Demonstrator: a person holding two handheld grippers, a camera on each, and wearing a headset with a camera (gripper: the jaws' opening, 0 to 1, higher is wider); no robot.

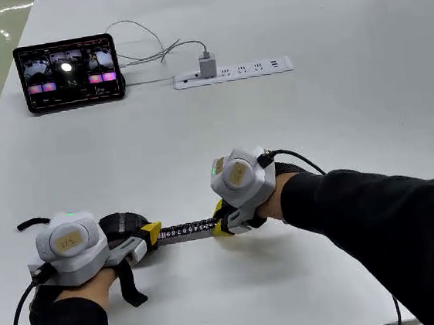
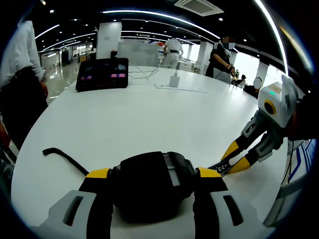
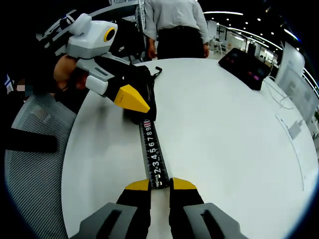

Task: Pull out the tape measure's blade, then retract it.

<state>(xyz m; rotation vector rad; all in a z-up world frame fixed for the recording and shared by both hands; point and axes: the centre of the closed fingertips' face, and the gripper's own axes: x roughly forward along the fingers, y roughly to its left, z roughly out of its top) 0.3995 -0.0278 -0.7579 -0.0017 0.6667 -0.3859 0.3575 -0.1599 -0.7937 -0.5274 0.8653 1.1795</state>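
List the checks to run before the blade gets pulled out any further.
1. Left gripper shut on the tape measure case: ok.
2. Right gripper pinching the tip of the blade: ok.
3. Blade straight, flat on the table: ok.
4. Tablet and power strip far from the blade's line: ok.
5. Blade lock released: cannot tell.

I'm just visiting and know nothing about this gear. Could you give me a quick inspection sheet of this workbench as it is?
Surface: white table.
Job's things: black tape measure, blade partly out along the table.
Clutter: tablet, power strip with charger.
Grippers: left gripper jaws clamp the tape measure; right gripper jaws pinch the blade's end.
Cables: cords run from tablet toward charger.
Surroundings: people standing, mesh chair.
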